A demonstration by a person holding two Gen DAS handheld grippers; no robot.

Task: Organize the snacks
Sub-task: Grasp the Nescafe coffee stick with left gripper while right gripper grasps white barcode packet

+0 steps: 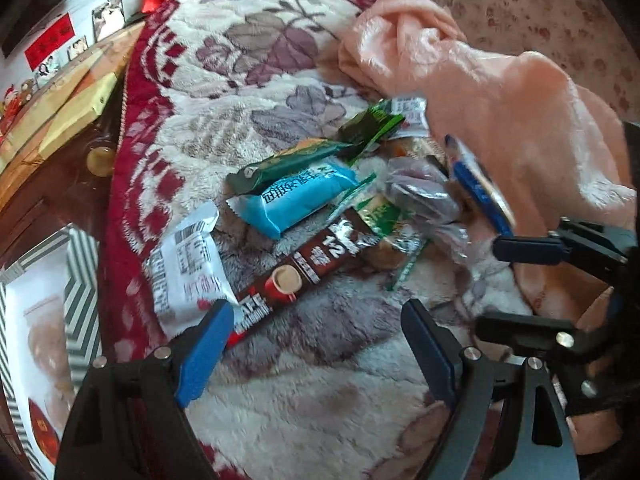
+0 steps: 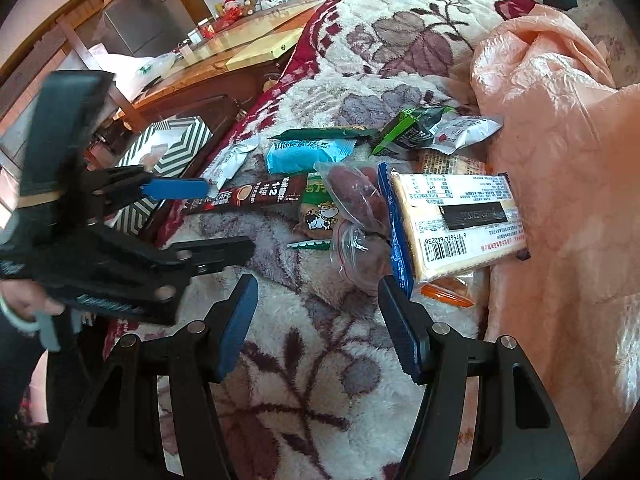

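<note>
Left wrist: both hand-held grippers [image 1: 316,344] [image 2: 316,320] gape empty over crinkly snack wrappers [image 1: 296,200] on plush blanket [image 1: 320,400].

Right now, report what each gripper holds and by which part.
Nothing is held. The left gripper stands open above the brown coffee stick; the right gripper is open over the floral blanket, near the blue-edged cracker pack.

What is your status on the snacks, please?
Left gripper open over coffee stick. Right gripper open, nothing held. Snack pile loose on blanket. Pink bag crowds the pile.
</note>
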